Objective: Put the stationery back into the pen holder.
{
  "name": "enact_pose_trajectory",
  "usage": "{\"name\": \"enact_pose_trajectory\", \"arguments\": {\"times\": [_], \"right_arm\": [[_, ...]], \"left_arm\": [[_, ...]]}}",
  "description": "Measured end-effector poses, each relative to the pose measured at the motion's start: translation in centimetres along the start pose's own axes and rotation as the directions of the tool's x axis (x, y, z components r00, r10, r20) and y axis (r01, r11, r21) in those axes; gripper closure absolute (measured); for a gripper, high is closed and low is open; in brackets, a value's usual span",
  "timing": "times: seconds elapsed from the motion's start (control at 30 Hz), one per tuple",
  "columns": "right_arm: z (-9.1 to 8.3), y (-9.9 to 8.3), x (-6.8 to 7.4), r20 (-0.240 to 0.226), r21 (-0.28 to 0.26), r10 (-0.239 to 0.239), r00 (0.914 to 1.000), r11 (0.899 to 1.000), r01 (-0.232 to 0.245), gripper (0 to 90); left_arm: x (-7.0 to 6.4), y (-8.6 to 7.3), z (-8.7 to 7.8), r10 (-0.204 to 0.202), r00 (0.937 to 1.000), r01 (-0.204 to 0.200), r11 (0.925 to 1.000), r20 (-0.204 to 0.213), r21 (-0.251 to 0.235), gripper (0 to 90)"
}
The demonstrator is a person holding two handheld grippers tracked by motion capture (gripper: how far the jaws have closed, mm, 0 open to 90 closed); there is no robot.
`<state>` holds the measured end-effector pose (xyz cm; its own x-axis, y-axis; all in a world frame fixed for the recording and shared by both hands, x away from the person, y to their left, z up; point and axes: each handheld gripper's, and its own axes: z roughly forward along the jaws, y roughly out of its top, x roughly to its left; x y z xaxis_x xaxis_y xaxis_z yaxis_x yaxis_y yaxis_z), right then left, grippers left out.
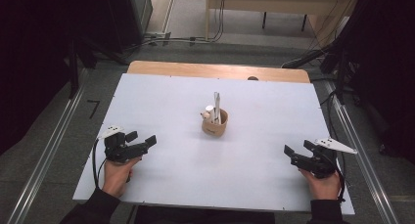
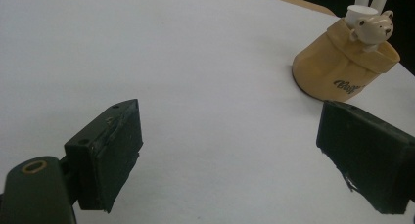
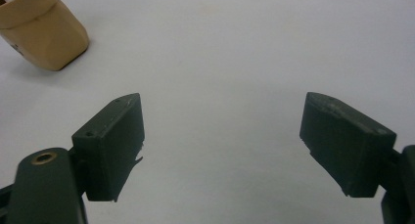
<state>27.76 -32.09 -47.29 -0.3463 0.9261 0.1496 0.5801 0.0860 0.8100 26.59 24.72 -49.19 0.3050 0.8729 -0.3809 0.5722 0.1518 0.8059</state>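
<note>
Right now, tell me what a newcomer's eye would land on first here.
The tan holder stands alone near the middle of the white table, with a small bear figure on its rim and white sticks rising from it. The left gripper and right gripper rest at the near corners, both open and angled inward.

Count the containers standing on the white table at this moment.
1: a tan holder near the middle of the white table, between and beyond the two grippers, with a small bear figure at its rim and white sticks inside.
</note>
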Motion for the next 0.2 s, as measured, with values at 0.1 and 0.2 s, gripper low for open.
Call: {"name": "enact_pose_trajectory", "arguments": {"times": [0.1, 0.2], "right_arm": [[-0.18, -0.12, -0.44, 0.019, -0.003, 0.004, 0.9998, 1.0, -0.004, 14.5], [-0.23, -0.24, -1.05, 0.05, -0.008, 0.0, 0.9988, 1.0, 0.0, 11.5]], "left_arm": [[0.07, -0.03, 0.18, 0.012, 0.9999, -0.012, 0.9999, -0.012, 0.006, 10.3], [0.28, -0.03, 0.37, 0.033, 0.9989, -0.032, 0.9992, -0.035, 0.025, 9.5]]}}
